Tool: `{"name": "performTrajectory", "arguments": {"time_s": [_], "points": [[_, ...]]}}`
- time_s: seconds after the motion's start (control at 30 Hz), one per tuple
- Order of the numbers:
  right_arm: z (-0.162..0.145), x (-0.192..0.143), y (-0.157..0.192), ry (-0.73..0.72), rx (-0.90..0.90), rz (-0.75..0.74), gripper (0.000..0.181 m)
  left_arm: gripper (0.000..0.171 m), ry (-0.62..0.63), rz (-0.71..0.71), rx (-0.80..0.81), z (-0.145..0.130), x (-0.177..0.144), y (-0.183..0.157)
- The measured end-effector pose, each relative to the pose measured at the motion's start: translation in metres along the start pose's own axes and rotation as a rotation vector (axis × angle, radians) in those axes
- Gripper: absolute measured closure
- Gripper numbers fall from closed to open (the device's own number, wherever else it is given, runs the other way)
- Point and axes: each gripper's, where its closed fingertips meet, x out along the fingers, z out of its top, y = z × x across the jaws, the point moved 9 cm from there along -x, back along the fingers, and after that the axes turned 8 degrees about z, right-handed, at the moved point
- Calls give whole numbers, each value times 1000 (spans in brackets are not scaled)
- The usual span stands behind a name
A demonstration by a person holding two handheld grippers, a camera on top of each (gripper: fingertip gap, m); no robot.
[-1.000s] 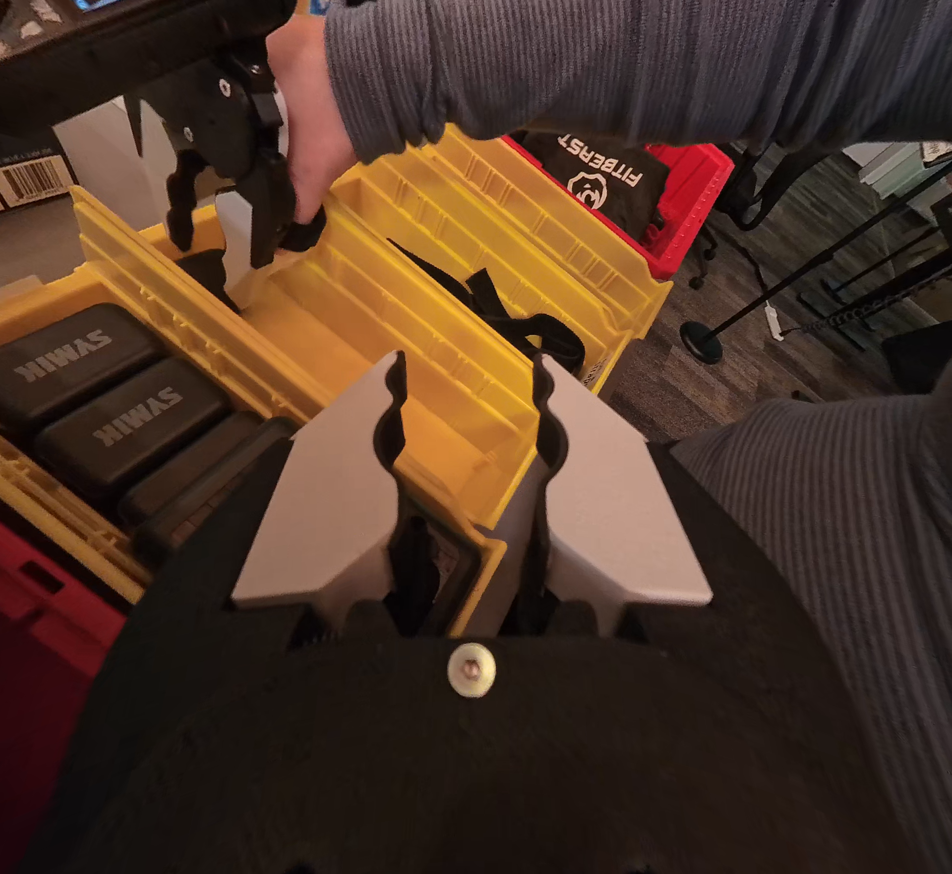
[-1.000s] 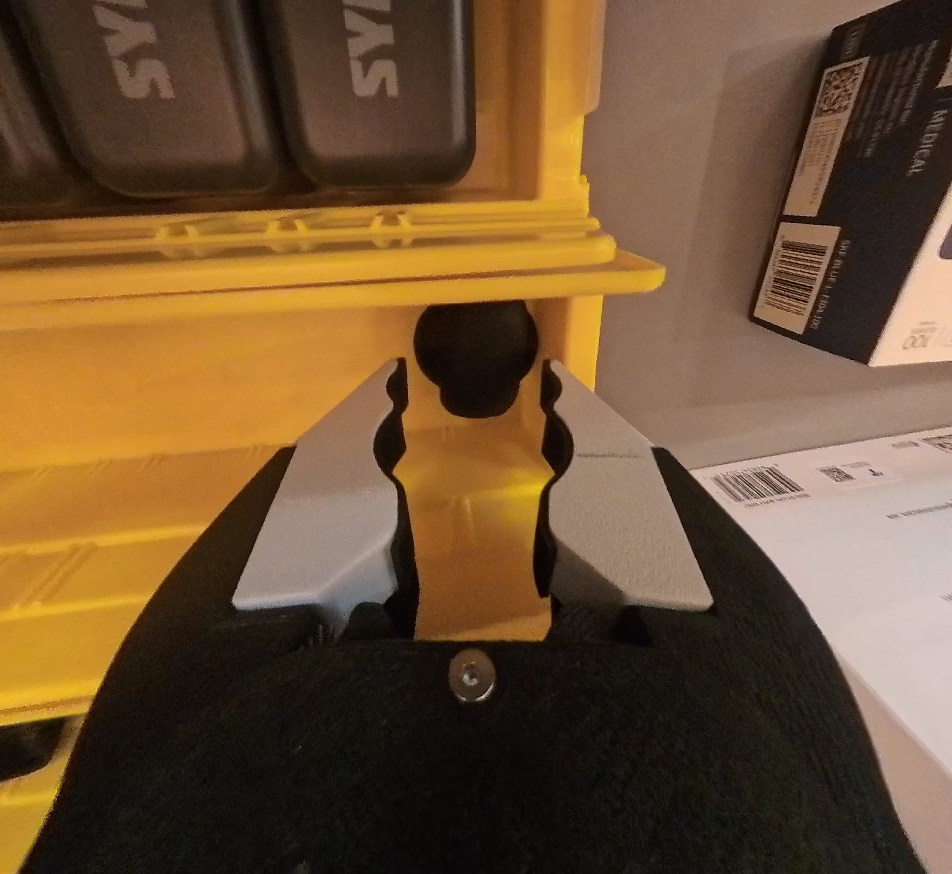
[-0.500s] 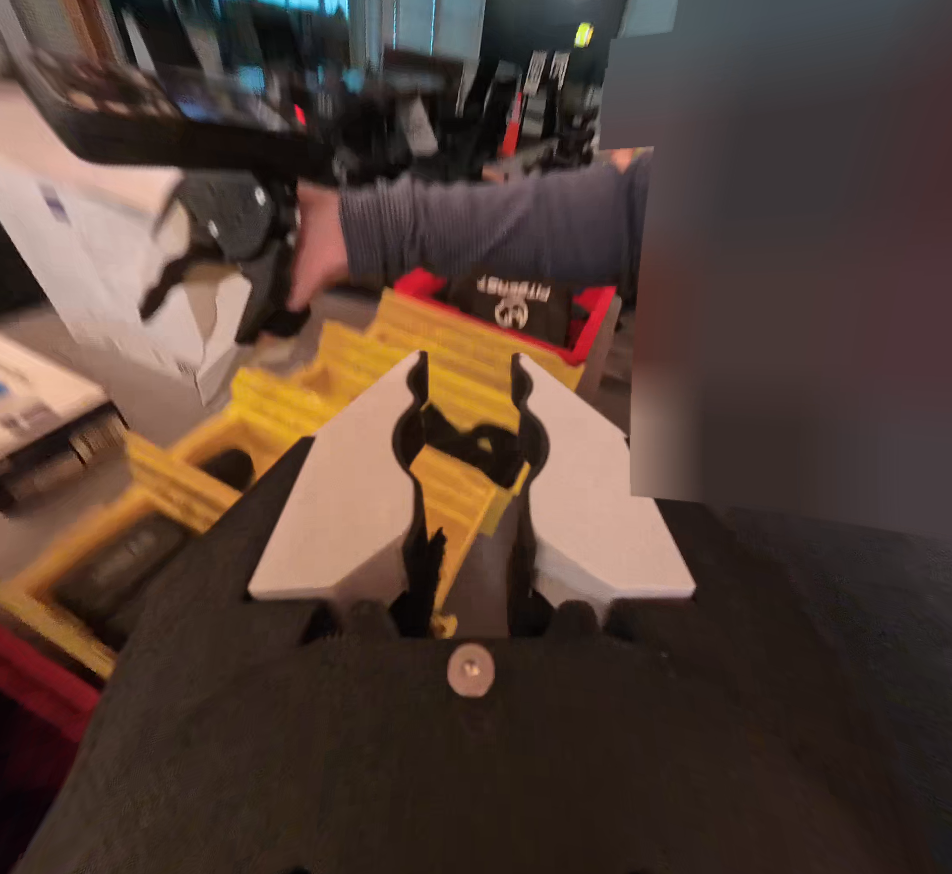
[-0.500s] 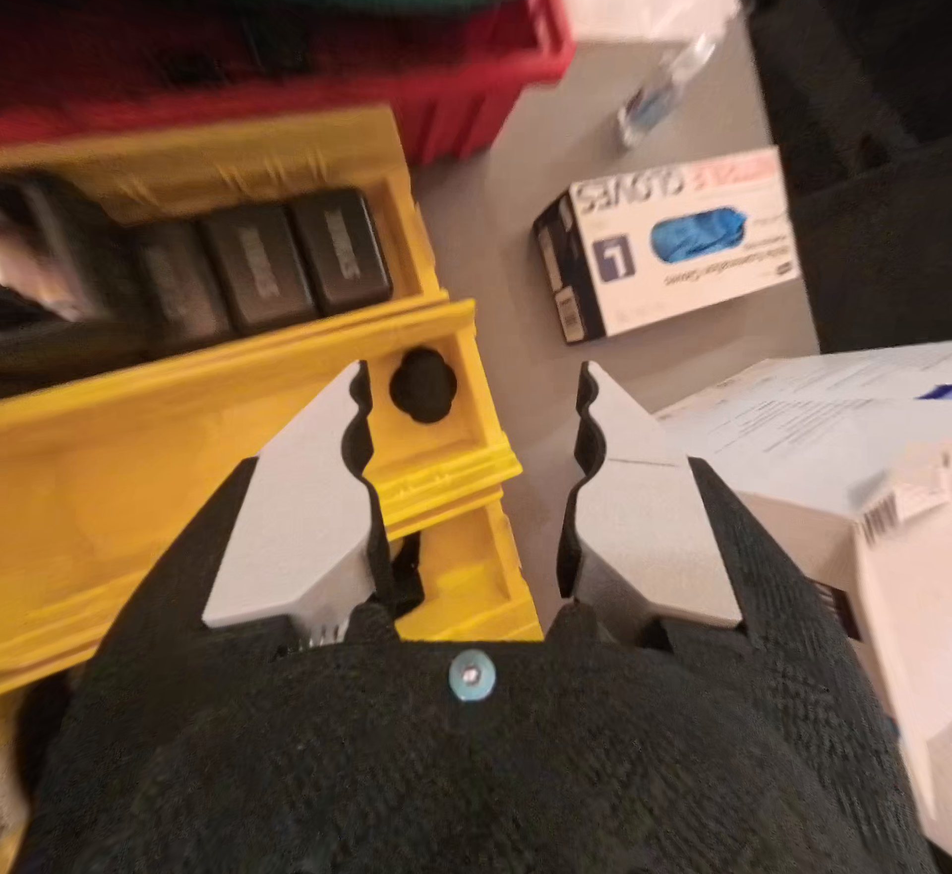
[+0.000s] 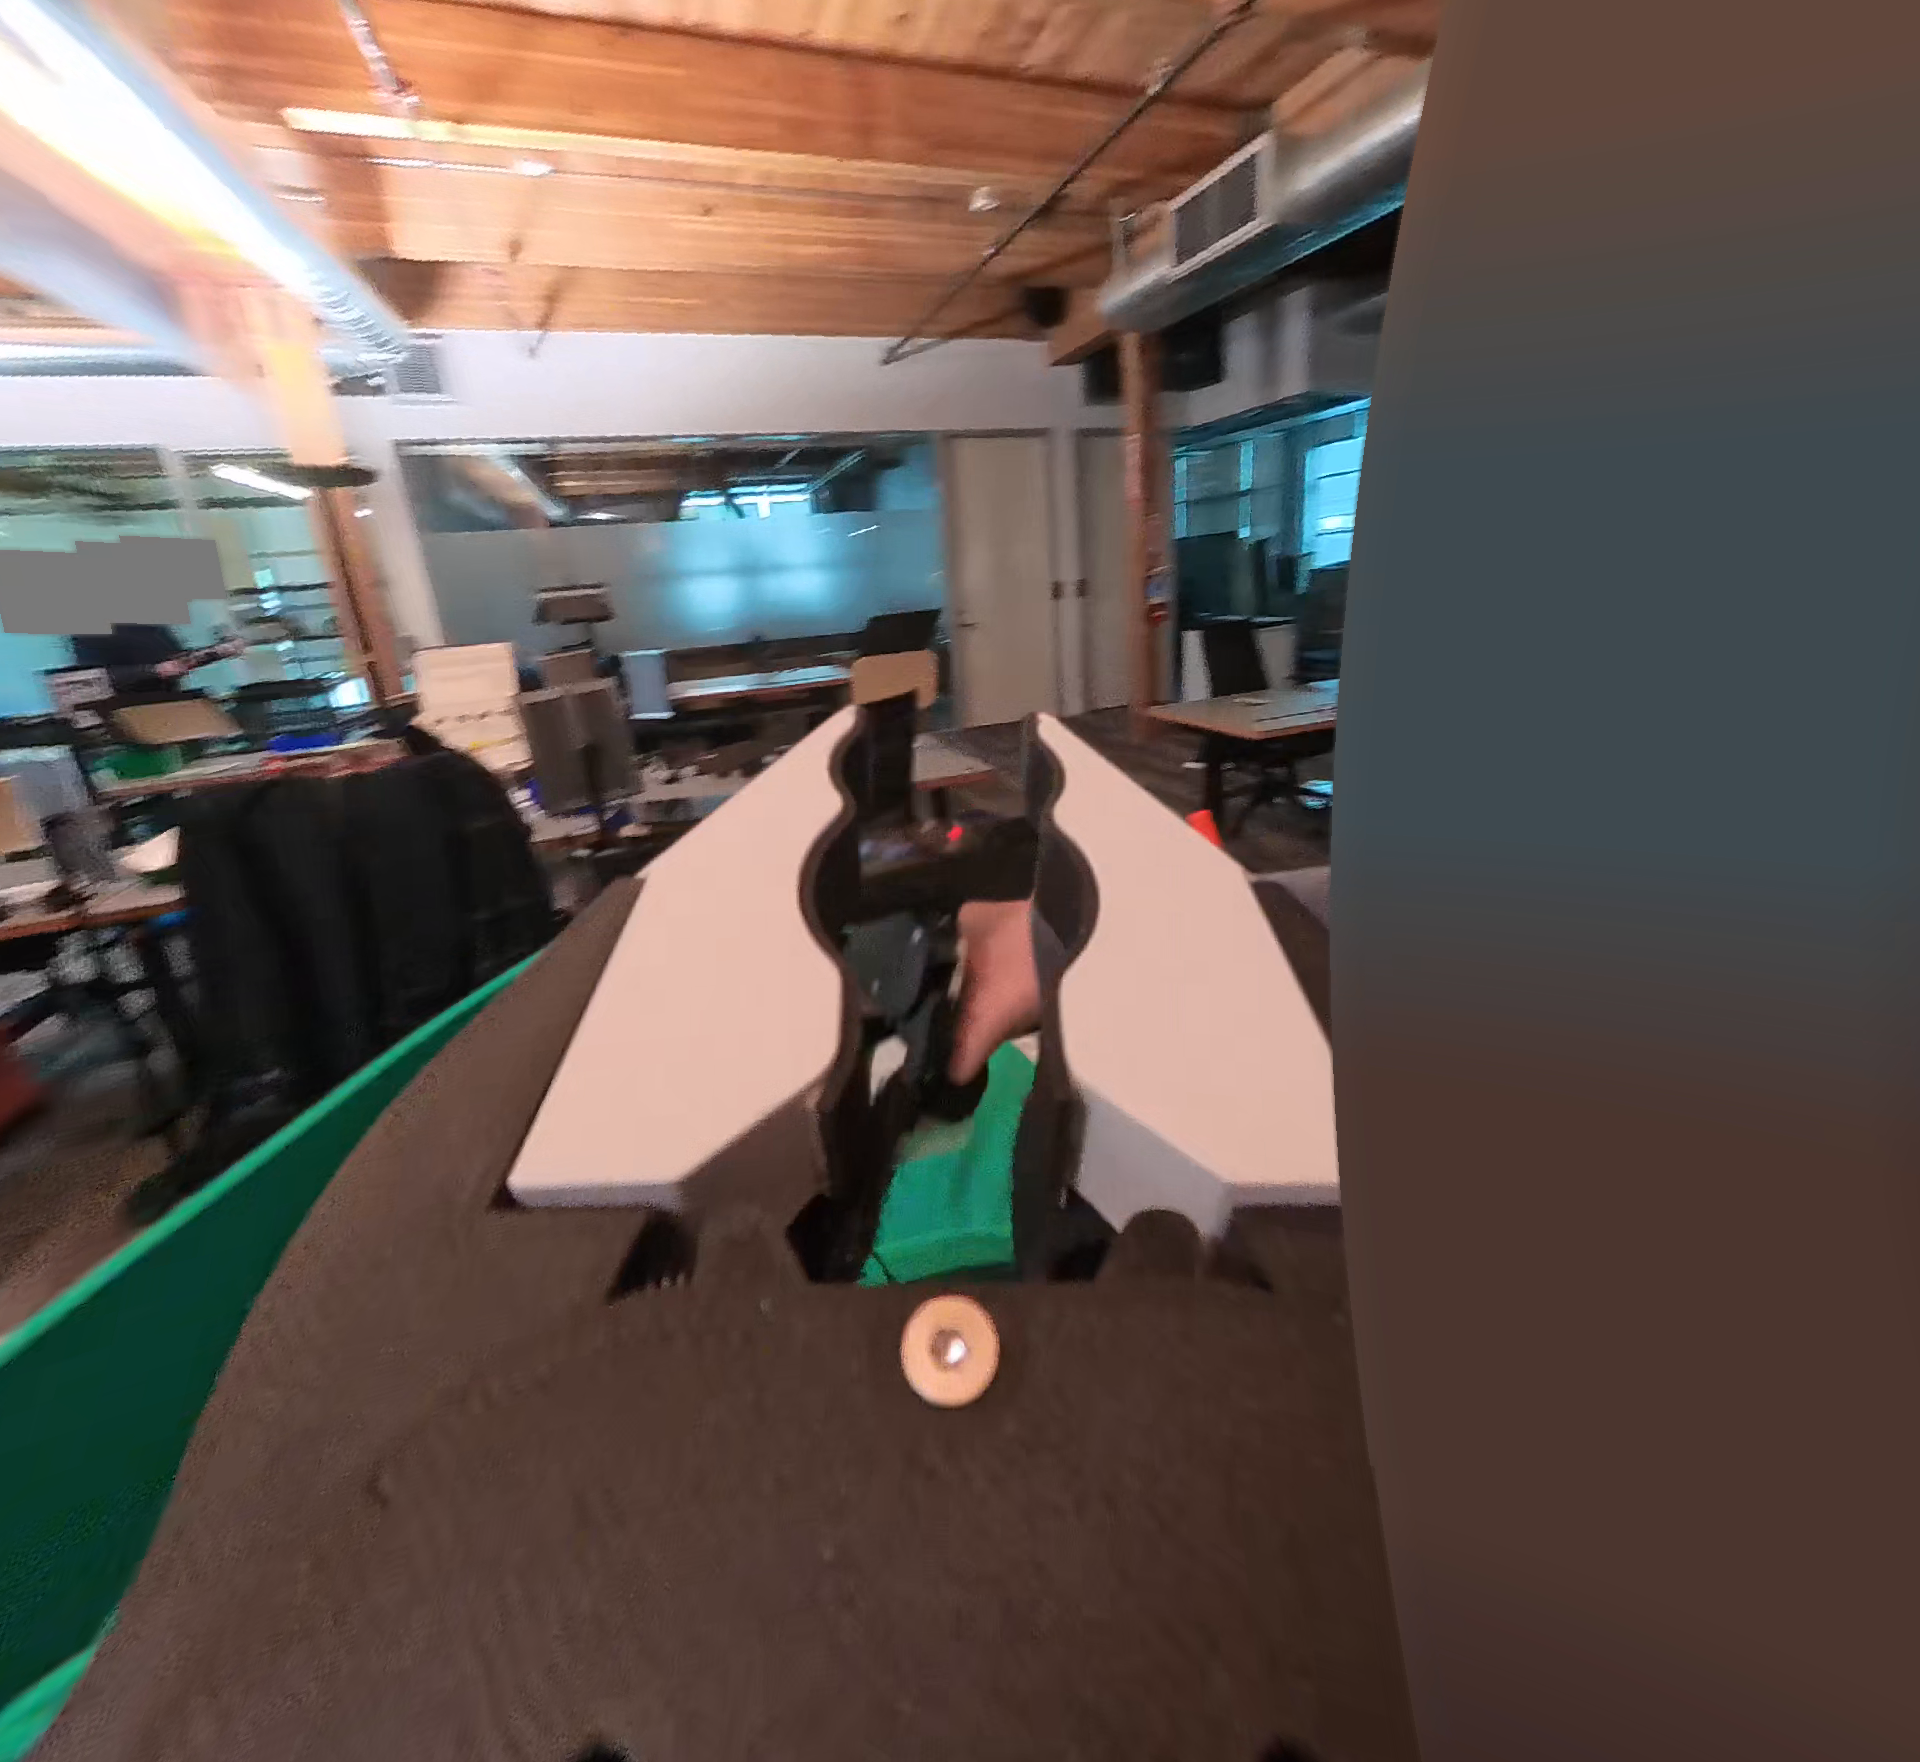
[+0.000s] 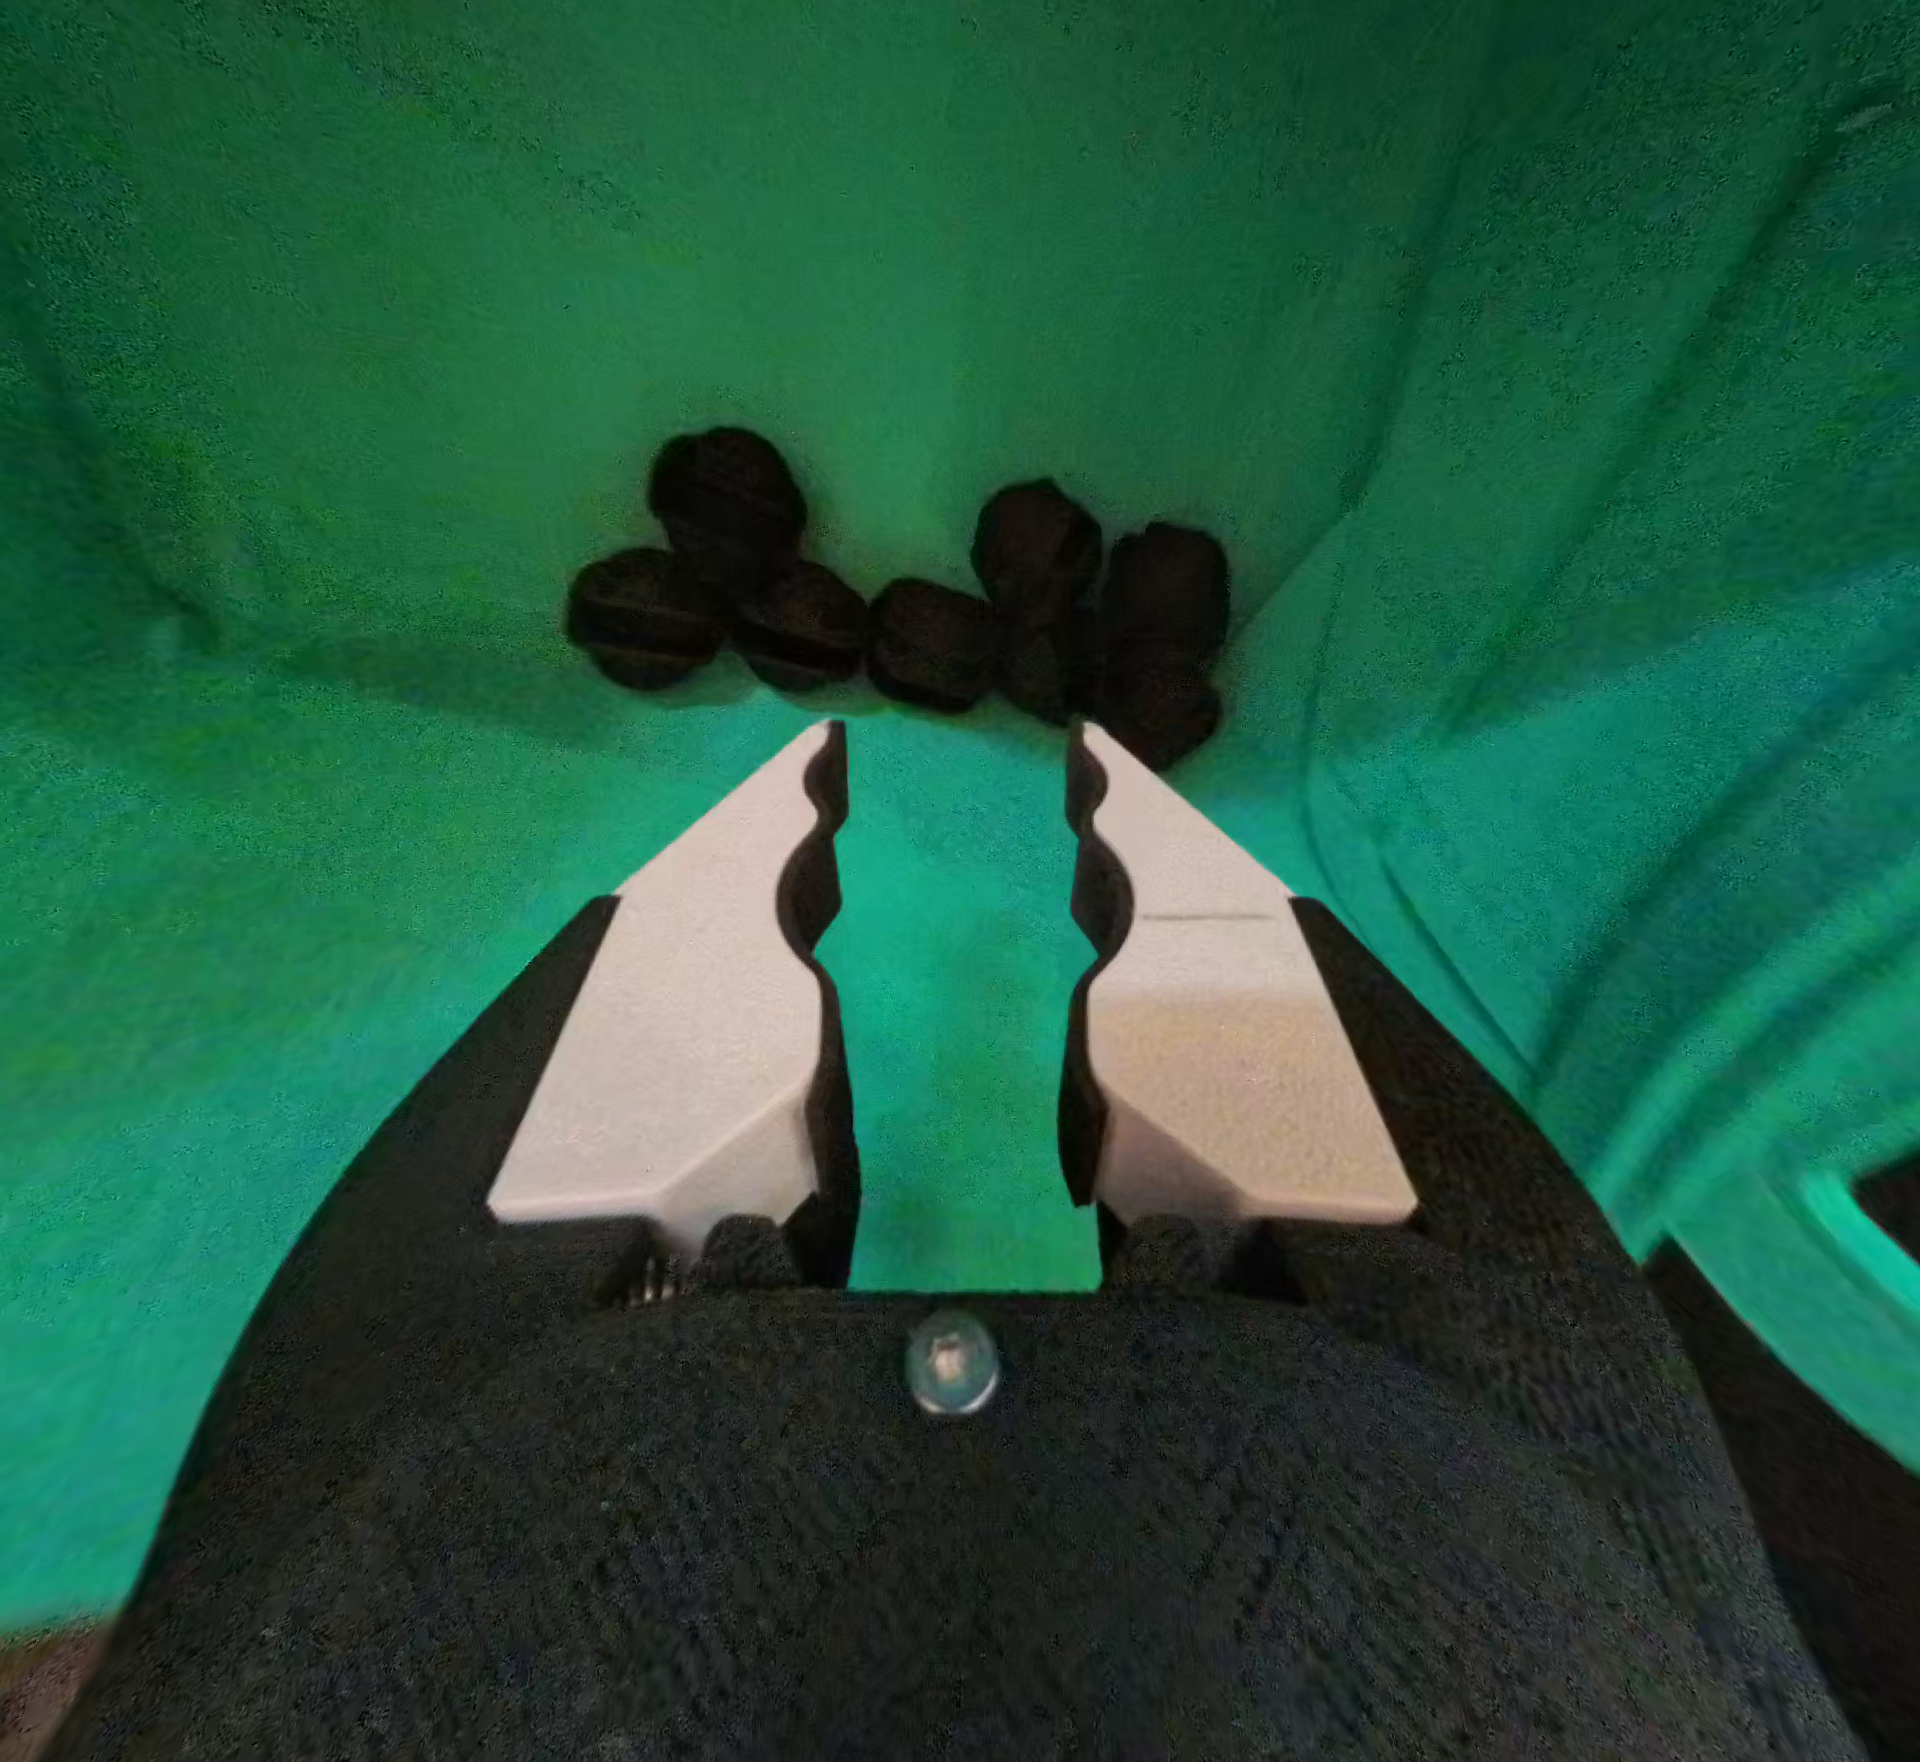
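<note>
My right gripper (image 6: 956, 736) is open and empty, pointing down into a green bin (image 6: 416, 258). Several black round knobs (image 6: 904, 600) lie in a heap on the bin's floor, just beyond the fingertips and not touching them. My left gripper (image 5: 945, 725) is raised and points out across the room, jaws a narrow gap apart with nothing clearly held. Through that gap I see the other gripper (image 5: 904, 985), held by a hand (image 5: 997, 974), reaching into the green bin (image 5: 956, 1182). The bin's wall (image 5: 156, 1349) runs along the lower left.
Behind the left gripper is an office room with desks (image 5: 1247, 715), dark coats hanging on a rack (image 5: 353, 912) and a wooden ceiling (image 5: 727, 50). A blurred patch covers the right side of that view. The green bin's walls (image 6: 1558, 569) close in around the right gripper.
The right gripper left the yellow case, where a black knob stayed behind, and moved into the green bin with its jaws narrower. The left view swung up from the yellow case to the room.
</note>
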Motion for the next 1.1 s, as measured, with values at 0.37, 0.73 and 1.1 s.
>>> {"name": "performTrajectory", "arguments": {"time_s": [0.37,0.73,1.1], "points": [[9,173,-73,428,517,225,121,144,68,105,0,-6,-28,79],[11,174,-62,279,284,191,135,142,79,166,-50,-1,-55,103],[4,-88,67,-679,-338,-499,134,127,71,-41,-127,-7,-10,28]]}}
